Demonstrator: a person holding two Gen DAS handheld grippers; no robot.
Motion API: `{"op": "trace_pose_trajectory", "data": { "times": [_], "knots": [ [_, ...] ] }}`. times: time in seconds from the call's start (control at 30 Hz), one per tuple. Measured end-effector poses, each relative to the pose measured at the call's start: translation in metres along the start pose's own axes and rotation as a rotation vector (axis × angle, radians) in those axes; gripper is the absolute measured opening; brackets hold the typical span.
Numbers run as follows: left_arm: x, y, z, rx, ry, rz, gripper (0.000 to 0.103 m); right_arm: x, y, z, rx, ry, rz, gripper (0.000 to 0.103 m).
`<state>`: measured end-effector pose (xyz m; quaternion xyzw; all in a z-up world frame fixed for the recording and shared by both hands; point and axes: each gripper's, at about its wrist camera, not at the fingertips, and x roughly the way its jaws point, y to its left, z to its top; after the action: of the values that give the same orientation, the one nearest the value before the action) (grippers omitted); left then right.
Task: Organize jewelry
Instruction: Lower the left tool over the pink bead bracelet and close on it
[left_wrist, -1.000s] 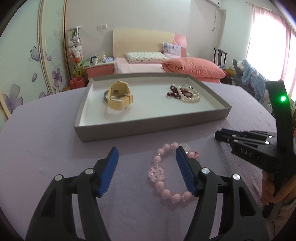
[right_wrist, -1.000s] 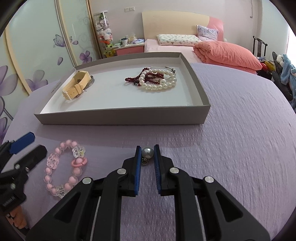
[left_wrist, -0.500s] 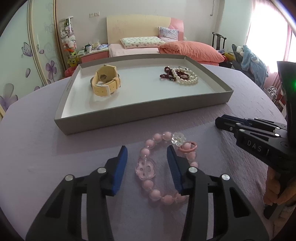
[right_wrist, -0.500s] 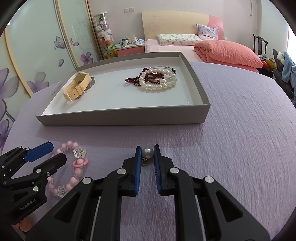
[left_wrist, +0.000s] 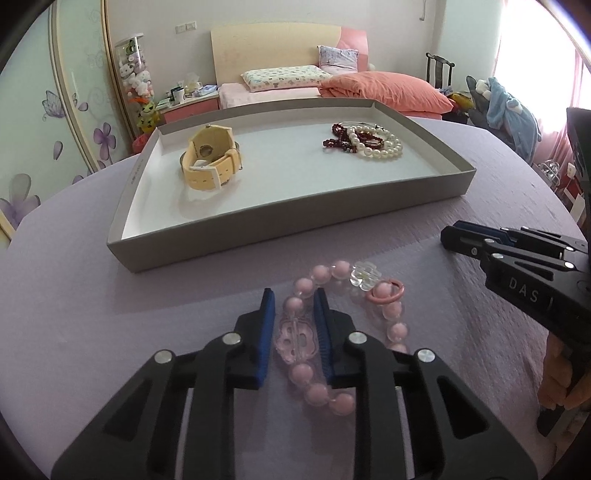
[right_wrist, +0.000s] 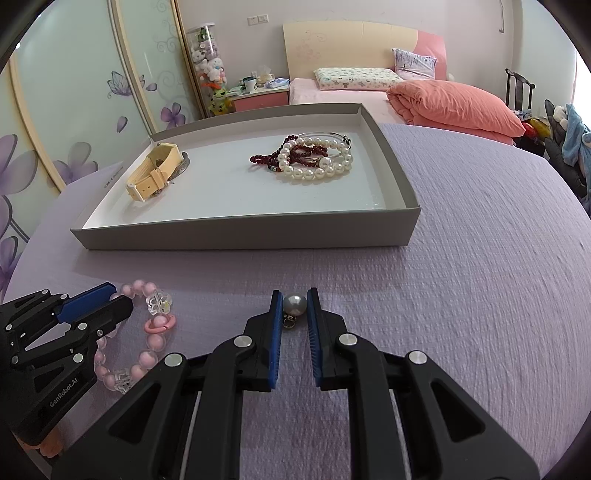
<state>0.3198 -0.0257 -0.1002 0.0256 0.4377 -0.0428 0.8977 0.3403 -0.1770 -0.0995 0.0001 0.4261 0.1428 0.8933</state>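
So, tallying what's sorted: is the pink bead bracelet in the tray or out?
Out. The pink bead bracelet lies on the purple cloth in front of the tray, between the left gripper pads.

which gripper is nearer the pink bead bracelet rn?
Left. The left gripper has just been closing around the pink bead bracelet, its flower charm between the pads. The right gripper sits off to the side, shut on a pearl pendant.

Table cover: matt lilac woven cloth (right_wrist: 480, 277), finely ribbed.
Tray: shallow grey cardboard tray (right_wrist: 240, 232), matt, white inside.
Bracelet: glossy pink bead bracelet (left_wrist: 317, 391) with clear glassy flower charms.
Pendant: silvery pearl pendant (right_wrist: 294, 304), smooth, metal loop.
Watch: cream, matt strap (left_wrist: 210, 162).
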Motion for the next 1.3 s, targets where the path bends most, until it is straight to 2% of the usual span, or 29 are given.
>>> {"op": "trace_pose_trajectory", "data": {
  "times": [0.47, 0.6, 0.73, 0.87, 0.97, 1.17, 1.2, 1.23, 1.3],
  "knots": [
    [-0.003, 0.003, -0.001, -0.032, -0.009, -0.001, 0.018, 0.0, 0.001, 0.0, 0.0, 0.0, 0.0, 0.014],
    [-0.006, 0.006, 0.0, -0.047, -0.03, 0.001, 0.014, 0.0, 0.001, 0.0, 0.0, 0.0, -0.001, 0.014],
    [-0.007, 0.008, 0.0, -0.055, -0.03, 0.0, 0.014, 0.0, 0.001, 0.0, -0.001, 0.0, -0.001, 0.014],
    [-0.006, 0.006, 0.001, -0.03, -0.029, 0.009, 0.014, 0.0, 0.001, 0.0, -0.001, 0.0, -0.001, 0.014],
    [-0.005, 0.006, 0.003, -0.023, -0.021, 0.011, 0.014, 0.0, 0.001, 0.0, 0.0, 0.0, 0.0, 0.014],
    [0.0, 0.003, 0.004, -0.015, -0.003, 0.003, 0.026, 0.001, 0.001, 0.0, 0.0, 0.0, 0.0, 0.014],
    [0.001, 0.002, 0.004, -0.009, -0.003, 0.006, 0.026, 0.001, 0.001, 0.0, 0.0, 0.0, 0.0, 0.015],
    [0.001, 0.001, 0.005, -0.006, -0.003, 0.007, 0.019, 0.001, 0.001, 0.0, 0.0, 0.0, 0.0, 0.015],
    [0.002, 0.001, 0.005, -0.003, -0.003, 0.005, 0.017, 0.001, 0.001, 0.0, 0.0, 0.0, 0.0, 0.014]
  ]
}}
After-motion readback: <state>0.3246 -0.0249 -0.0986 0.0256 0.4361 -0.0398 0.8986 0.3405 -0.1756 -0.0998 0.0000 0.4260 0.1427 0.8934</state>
